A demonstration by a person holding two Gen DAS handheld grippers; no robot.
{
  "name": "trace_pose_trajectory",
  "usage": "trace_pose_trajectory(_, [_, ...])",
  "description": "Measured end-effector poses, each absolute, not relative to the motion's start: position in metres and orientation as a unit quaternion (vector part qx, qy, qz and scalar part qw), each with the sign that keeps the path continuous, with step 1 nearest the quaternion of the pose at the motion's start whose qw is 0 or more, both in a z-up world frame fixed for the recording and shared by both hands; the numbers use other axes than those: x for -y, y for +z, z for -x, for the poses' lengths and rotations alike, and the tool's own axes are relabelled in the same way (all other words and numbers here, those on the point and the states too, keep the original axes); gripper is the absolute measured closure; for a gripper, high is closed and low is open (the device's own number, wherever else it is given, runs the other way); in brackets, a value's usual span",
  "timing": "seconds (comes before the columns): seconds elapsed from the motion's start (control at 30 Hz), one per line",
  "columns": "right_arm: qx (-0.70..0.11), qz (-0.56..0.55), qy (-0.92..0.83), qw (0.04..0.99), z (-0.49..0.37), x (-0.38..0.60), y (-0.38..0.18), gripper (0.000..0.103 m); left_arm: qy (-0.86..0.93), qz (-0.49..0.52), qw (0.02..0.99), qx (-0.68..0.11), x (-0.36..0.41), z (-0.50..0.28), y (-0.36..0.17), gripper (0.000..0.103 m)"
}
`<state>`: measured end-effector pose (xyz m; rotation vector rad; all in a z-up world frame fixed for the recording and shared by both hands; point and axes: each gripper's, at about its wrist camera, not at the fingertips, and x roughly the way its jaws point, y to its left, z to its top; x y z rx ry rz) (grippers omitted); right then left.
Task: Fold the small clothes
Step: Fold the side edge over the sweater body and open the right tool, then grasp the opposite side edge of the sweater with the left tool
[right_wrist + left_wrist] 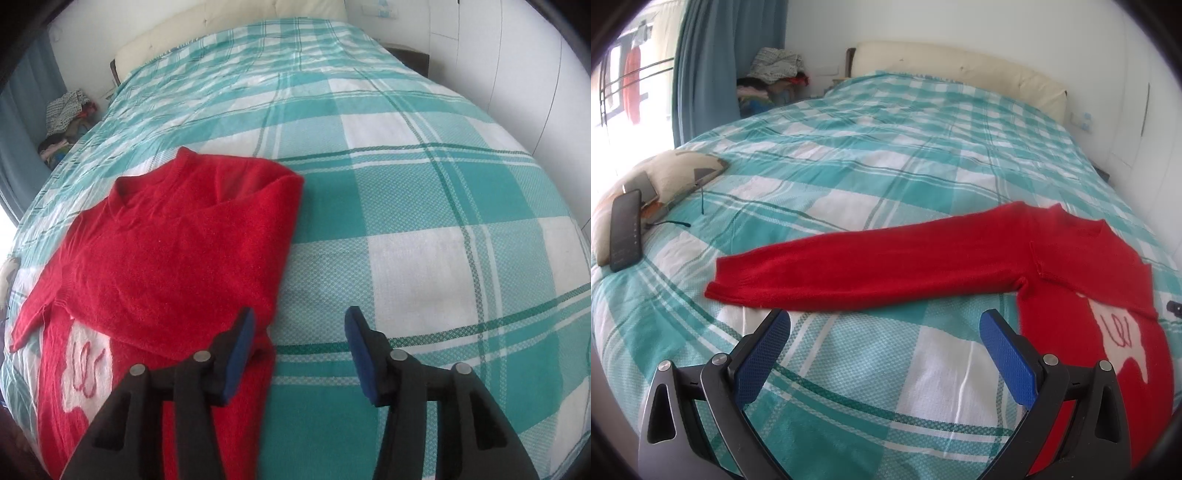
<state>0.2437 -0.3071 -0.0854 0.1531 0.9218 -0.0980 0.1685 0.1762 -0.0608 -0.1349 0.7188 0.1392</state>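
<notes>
A dark phone (626, 230) lies on a patterned cushion (670, 177) on the teal-checked bedspread (871, 155).

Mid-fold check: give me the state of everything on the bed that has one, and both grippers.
red sweater: flat on the bed, one side folded over the body
outstretched sleeve: laid straight, not yet folded
left hand-held gripper: open, empty, just short of the sleeve
right hand-held gripper: open, empty, at the folded edge
phone: screen dark, lying on the pillow
</notes>
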Motion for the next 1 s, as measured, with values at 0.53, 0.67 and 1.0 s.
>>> trace_pose_trajectory(0.53, [-0.341,-0.048,-0.074,0.936,-0.105,0.323,-0.101,0.03,0.08,0.03,0.932,-0.353,-0.164,-0.169,-0.063,0.0])
trace_pose_trajectory(0.67, [-0.342,-0.094,-0.072,0.932,-0.101,0.332,-0.109,0.03,-0.005,0.135,0.913,-0.386,-0.18,-0.175,-0.073,0.0])
trace_pose_trajectory(1.0, [-0.317,-0.097,-0.048,0.942,-0.096,0.327,-0.099,0.03,0.06,0.435,0.798,-0.412,-0.344,-0.188,-0.091,0.001])
